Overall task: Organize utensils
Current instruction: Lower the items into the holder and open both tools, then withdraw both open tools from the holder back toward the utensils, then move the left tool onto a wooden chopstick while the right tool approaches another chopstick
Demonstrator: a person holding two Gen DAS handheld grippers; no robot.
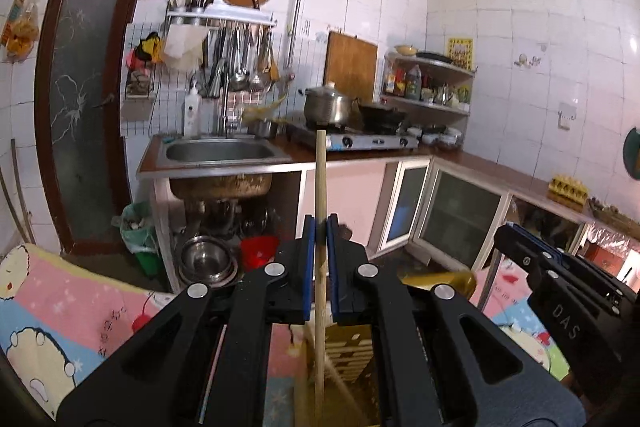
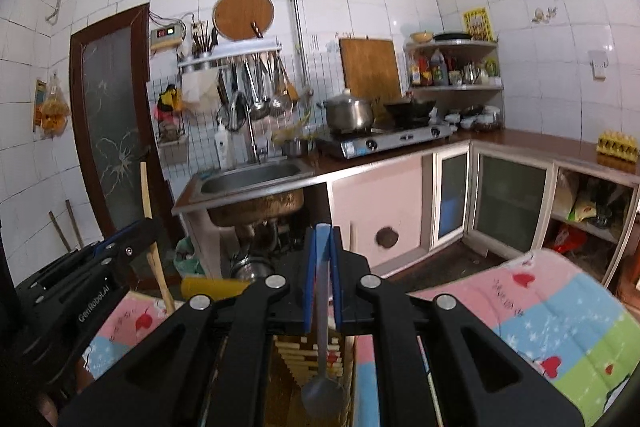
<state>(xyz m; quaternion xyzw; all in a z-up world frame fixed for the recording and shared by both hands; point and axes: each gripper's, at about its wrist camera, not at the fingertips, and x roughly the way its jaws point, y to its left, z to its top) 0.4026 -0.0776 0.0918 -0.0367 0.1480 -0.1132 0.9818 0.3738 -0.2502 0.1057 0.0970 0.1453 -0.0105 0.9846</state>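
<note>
A home kitchen — steel sink (image 1: 218, 151), gas stove (image 1: 360, 139) with pot (image 1: 326, 105), hanging ladles (image 2: 260, 87), tiled walls.

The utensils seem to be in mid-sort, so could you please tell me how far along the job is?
Nothing visibly finished: what already sits in the slatted wooden holder is hidden. In hand: the left gripper is shut on a wooden stick, and the right gripper is shut on a metal spoon, bowl hanging down over the holder. Left: placing both.

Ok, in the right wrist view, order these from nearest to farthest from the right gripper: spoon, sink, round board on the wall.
1. spoon, clamped in the right gripper, bowl down.
2. sink, ahead, left of centre.
3. round board, high on the back wall.
</note>
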